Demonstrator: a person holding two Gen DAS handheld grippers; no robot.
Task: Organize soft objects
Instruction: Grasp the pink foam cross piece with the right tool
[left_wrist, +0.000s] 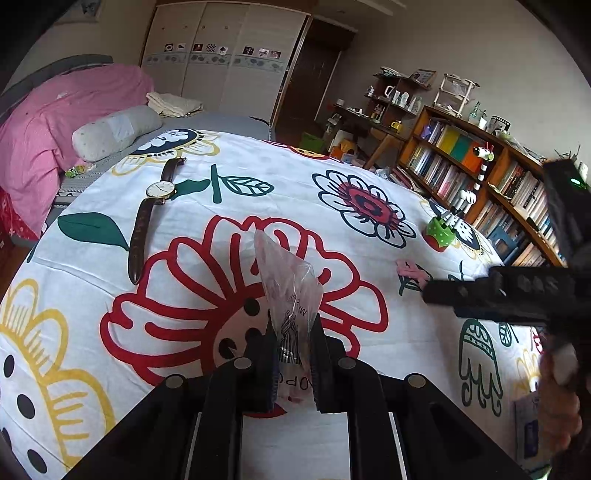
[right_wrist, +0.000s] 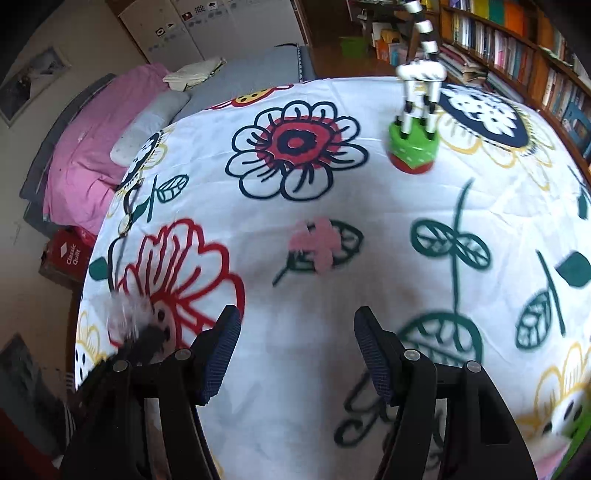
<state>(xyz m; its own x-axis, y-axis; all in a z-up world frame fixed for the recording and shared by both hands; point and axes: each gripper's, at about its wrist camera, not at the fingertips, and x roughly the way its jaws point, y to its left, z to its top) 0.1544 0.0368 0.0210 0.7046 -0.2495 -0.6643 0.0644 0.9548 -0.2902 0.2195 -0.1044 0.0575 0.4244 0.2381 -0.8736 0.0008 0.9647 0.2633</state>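
The left hand-held gripper (left_wrist: 293, 347) pinches a light, crinkly clear plastic bag (left_wrist: 290, 295) near its bottom above the flowered surface (left_wrist: 258, 177), while the right hand-held gripper (right_wrist: 295, 354) gapes wide and empty, facing the small, limp pink piece (right_wrist: 317, 243), likely best pinched mid-body.

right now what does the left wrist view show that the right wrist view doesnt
Only the left view shows the left claw shut on a clear plastic bag, sharp enough to see print on it, and the right claw seen from the side. Only the right view shows the right claw open and empty, and a red box beside the bed. Both show the floral cloth, watch, zebra toy and pink item.
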